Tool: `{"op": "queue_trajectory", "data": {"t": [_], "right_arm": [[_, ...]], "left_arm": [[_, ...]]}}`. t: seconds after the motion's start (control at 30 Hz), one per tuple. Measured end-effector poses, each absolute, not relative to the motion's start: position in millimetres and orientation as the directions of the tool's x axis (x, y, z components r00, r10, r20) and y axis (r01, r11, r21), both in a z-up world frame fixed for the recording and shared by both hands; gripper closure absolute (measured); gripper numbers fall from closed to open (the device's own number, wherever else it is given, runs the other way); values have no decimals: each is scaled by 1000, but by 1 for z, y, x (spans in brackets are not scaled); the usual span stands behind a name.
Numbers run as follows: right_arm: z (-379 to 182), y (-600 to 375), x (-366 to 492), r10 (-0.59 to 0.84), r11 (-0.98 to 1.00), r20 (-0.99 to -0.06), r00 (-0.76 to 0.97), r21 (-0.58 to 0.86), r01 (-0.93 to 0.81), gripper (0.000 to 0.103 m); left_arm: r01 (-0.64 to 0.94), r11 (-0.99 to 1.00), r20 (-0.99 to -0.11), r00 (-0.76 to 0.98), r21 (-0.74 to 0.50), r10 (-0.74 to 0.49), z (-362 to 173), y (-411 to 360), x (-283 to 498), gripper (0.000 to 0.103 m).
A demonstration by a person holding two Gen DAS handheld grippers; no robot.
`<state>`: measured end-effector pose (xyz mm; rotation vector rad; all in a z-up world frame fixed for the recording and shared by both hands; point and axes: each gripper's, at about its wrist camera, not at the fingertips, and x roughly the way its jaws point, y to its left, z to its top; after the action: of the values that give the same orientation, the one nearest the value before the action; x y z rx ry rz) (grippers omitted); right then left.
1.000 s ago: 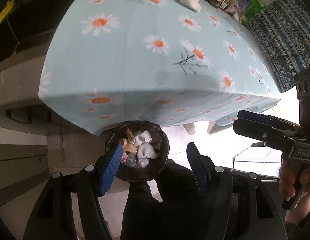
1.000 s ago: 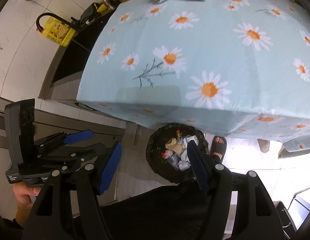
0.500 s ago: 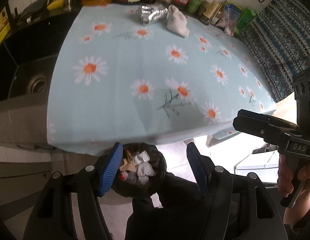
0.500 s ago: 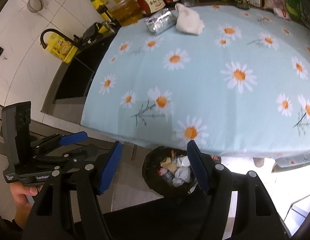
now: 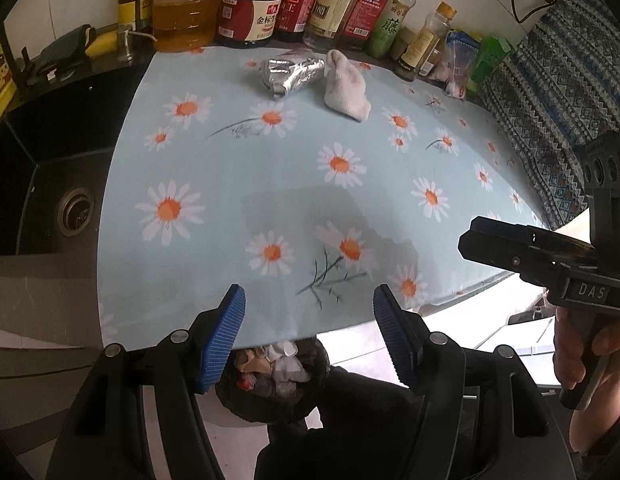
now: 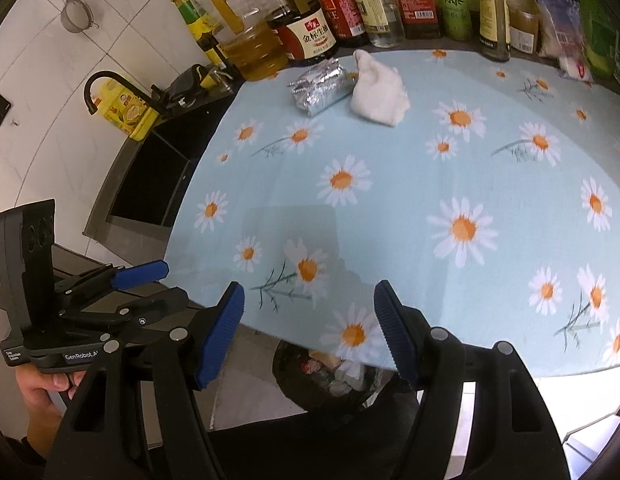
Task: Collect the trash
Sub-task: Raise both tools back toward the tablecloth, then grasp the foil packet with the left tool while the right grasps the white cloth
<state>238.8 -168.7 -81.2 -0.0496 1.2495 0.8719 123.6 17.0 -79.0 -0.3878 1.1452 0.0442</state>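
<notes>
A crumpled silver foil wrapper and a white wad of tissue lie side by side at the far end of the daisy-print tablecloth. Below the table's near edge stands a black-lined trash bin holding several scraps, partly hidden by the cloth. My left gripper hangs open over the near edge, nothing between its blue pads. My right gripper is open and empty too. Each gripper shows in the other's view, the right, the left.
A row of sauce and oil bottles lines the table's back edge, with snack packets at the right. A black sink with a faucet sits left of the table. A patterned cloth hangs at the right.
Both grippers have risen and tilted up from the bin toward the table top. The bin has slid to the lower edge of both views, and the bottles and far trash have come into sight.
</notes>
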Motion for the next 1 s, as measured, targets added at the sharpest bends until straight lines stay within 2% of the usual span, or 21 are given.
{"op": "queue_trajectory", "data": {"t": [0.6, 1.0], "right_arm": [[-84, -144, 342, 539, 671, -841, 54, 389, -632, 36], [-105, -116, 406, 520, 667, -854, 23, 389, -636, 36]], "left_arm": [[-268, 939, -917, 386, -217, -101, -78, 34, 209, 39], [-250, 955, -936, 347, -159, -65, -91, 57, 289, 39]]}}
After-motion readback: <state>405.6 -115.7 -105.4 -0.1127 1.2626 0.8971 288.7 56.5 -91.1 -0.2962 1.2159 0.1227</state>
